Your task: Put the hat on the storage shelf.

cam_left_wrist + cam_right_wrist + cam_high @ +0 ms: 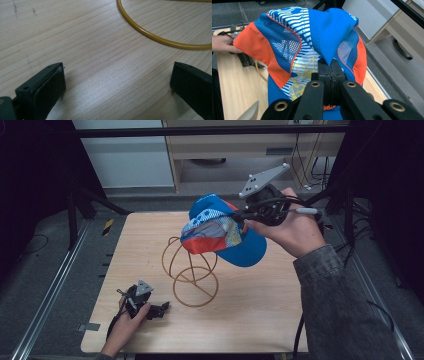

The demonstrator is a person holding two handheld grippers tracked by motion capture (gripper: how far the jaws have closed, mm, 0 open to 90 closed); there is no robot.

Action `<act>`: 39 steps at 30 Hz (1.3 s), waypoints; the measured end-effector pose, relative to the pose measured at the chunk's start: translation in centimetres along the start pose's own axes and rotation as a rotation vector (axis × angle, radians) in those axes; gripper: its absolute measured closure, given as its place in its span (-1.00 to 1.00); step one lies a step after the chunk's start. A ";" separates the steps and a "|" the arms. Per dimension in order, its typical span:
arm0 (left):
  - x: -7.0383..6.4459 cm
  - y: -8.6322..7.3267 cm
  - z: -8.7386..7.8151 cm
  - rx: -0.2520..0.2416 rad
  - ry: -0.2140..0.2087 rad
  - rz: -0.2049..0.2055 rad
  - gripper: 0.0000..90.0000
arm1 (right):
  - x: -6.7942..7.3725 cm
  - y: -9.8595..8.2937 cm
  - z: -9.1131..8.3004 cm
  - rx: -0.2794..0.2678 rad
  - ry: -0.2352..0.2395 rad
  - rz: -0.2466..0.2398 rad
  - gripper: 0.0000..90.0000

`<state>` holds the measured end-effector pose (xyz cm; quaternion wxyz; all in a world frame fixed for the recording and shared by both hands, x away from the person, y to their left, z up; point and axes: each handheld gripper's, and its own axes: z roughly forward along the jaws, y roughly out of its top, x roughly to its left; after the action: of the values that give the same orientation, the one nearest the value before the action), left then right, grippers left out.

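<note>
A blue, orange and white mesh cap hangs in the air above a yellow wire hat stand in the middle of the table. My right gripper is shut on the cap's blue fabric, its jaws pressed together on a pinched fold. Resting low on the table at the front left, my left gripper stands open, with bare wood between its pads. The stand's yellow base ring curves just ahead of it.
The light wooden table has bare wood to the right of and in front of the stand. Metal rails run along its left side. A pale cabinet and dark frame bars stand behind the table.
</note>
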<state>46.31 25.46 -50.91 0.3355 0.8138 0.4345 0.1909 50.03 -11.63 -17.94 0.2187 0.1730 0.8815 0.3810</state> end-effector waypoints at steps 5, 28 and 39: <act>0.0 0.0 0.0 0.001 0.000 0.000 -1.00 | 0.6 0.7 1.1 -0.003 0.008 -0.022 1.00; 0.0 0.0 0.0 0.000 -0.001 0.002 -1.00 | 1.5 2.4 3.8 -0.002 0.038 -0.034 1.00; 0.0 0.0 0.0 0.000 -0.001 0.002 -1.00 | 1.8 2.9 4.4 -0.002 0.045 -0.040 1.00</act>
<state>46.30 25.46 -50.91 0.3356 0.8144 0.4332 0.1908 51.16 -6.30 -18.96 0.2067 0.1465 0.8890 0.3813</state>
